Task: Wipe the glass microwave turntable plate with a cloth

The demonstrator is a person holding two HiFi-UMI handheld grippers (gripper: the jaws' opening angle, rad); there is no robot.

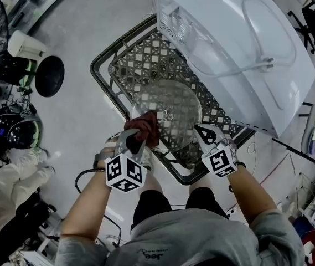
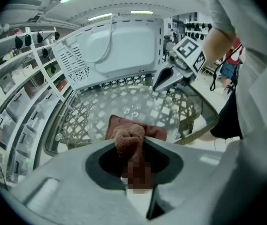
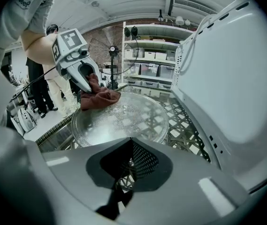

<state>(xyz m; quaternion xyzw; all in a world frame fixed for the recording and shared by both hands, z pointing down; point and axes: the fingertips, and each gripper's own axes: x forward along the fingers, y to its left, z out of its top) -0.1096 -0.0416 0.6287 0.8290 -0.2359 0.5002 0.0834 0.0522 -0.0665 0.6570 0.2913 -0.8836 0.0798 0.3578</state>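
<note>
Glass turntable plate [image 1: 174,107] lies flat on the lattice counter [image 1: 140,60]. Left gripper [image 1: 135,143] clamps the maroon cloth [image 1: 146,126], pressed onto the plate's near rim for wiping. Right gripper [image 1: 201,131], jaws together with nothing between, sits at the rim, probably steadying it.

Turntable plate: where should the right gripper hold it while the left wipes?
Grip the plate at its near-right rim, coming in low from the person's side with the right gripper. It lies flat on the lattice table, so only the edge offers a hold; the cloth occupies the left rim and the microwave crowds the far side.
</note>
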